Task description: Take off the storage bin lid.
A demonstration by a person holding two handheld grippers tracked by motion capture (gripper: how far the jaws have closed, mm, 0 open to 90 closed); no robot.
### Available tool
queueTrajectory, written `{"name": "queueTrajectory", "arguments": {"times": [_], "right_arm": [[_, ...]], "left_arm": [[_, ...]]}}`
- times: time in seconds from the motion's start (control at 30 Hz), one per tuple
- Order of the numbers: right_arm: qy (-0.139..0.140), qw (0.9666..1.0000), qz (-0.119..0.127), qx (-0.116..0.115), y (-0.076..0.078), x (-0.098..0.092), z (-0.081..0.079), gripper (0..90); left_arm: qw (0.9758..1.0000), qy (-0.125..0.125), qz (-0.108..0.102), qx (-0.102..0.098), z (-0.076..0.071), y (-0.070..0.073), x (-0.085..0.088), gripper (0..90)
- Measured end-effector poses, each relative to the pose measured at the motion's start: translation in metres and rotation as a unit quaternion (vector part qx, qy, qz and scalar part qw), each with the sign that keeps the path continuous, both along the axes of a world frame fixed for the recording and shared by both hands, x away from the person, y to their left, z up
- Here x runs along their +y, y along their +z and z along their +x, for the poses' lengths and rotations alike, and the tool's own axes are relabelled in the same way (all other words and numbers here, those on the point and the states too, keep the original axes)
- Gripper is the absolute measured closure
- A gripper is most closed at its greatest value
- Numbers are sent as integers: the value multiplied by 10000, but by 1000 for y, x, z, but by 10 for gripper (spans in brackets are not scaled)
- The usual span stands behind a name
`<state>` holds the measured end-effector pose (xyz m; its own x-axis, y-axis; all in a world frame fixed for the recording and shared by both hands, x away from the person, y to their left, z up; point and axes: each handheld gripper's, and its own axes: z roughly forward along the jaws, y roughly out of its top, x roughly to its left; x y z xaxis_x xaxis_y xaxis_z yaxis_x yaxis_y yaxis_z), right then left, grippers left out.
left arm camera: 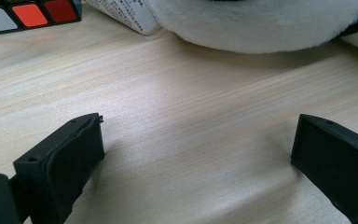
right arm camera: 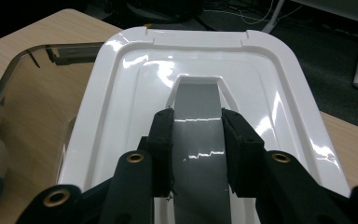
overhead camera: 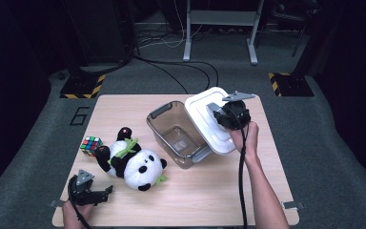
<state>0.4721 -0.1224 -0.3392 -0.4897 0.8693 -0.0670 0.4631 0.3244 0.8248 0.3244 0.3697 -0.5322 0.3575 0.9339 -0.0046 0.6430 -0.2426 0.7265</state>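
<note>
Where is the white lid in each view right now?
High view: white lid, right of centre, tilted over the clear bin, held by the right gripper.
Left gripper view: not in it.
Right gripper view: lid across the middle, gripper clamped on its grey handle.
Shared landmark: the clear bin.

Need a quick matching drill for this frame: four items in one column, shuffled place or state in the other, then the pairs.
Things:
1. white lid
2. clear bin
3. plush panda
4. puzzle cube

Places or states:
A. lying on the table, just left of the bin
B. held by its grey handle in the right tool
C. open and empty
D. near the table's left edge

Pairs: 1-B, 2-C, 3-A, 4-D
</note>
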Motion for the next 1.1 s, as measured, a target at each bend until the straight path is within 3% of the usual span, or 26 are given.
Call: {"name": "queueTrajectory", "arguments": {"times": [0.87,1.1], "right_arm": [[-568,9983,156,45,-7,-50,-2,665],[-880,9955,341,-26,-8,-64,-2,665]], "left_arm": [[10000,32,9,-13,0,0,0,26],[10000,31,7,-21,0,0,0,28]]}}
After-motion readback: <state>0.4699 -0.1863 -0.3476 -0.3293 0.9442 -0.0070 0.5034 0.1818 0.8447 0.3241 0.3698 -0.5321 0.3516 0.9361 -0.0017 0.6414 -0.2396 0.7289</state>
